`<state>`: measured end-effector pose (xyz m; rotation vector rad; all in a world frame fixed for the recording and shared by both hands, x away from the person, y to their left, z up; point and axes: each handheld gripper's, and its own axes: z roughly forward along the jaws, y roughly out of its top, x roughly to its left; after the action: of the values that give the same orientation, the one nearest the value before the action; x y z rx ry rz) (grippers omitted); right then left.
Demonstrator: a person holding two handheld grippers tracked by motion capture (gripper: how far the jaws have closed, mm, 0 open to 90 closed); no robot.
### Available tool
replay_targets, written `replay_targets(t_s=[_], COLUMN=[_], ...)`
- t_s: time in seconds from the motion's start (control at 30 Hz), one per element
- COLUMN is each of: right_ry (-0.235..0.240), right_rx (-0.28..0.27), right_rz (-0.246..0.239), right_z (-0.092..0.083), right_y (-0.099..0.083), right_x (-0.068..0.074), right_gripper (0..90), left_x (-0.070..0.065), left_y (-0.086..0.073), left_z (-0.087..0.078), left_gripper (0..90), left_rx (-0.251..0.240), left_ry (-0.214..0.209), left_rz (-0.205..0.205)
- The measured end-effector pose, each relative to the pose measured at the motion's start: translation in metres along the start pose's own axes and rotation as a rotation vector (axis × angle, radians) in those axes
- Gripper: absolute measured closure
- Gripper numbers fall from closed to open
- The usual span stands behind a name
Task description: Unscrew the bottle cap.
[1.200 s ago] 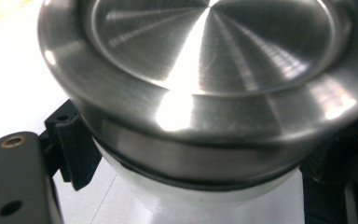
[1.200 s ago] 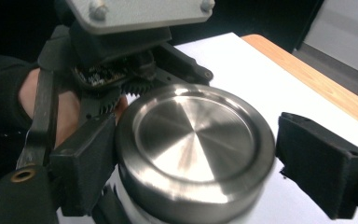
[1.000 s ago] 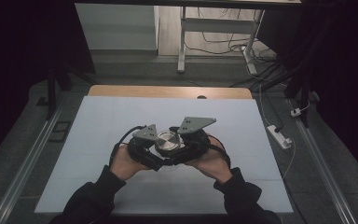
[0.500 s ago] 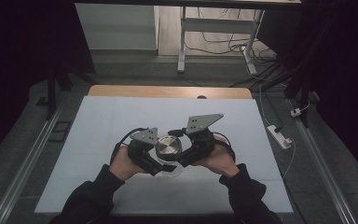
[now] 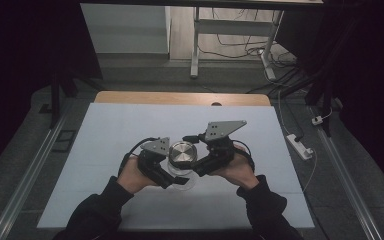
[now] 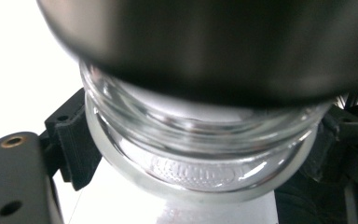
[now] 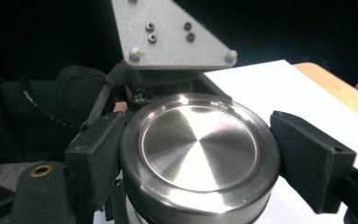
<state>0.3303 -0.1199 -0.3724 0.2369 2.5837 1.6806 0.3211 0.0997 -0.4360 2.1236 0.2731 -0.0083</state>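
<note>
1. My left gripper (image 5: 166, 172) is clamped on the glass jar (image 6: 200, 154) below its neck.
2. My right gripper (image 7: 198, 163) is clenched on the metal lid (image 7: 199, 142) atop the jar.
3. The jar stands near the middle of the white table (image 5: 105, 130), between both hands.

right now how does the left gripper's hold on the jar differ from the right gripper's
The left gripper clamps the clear glass jar low on its body, while the right gripper clamps the shiny metal lid on top. In the high view the left gripper sits lower and closer to the person, and the right gripper's grey plate rides higher and tilted. Both are shut on their part, one from each side, over the white table.
</note>
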Motion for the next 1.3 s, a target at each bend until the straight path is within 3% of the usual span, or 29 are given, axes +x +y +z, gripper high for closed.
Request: replay_targets(t_s=[0.43, 1.3], right_ry=[-0.076, -0.138], right_rx=[-0.045, -0.059], right_rz=[0.034, 0.052], right_z=[-0.015, -0.024], right_y=[0.002, 0.000], right_x=[-0.006, -0.010], right_gripper=[19.7, 19.7], left_x=[0.002, 0.003], left_y=[-0.002, -0.002], left_z=[-0.005, -0.014], left_gripper=[15.2, 15.3], left_rx=[-0.009, -0.027], left_ry=[0.038, 0.078], left_rz=[-0.025, -0.039])
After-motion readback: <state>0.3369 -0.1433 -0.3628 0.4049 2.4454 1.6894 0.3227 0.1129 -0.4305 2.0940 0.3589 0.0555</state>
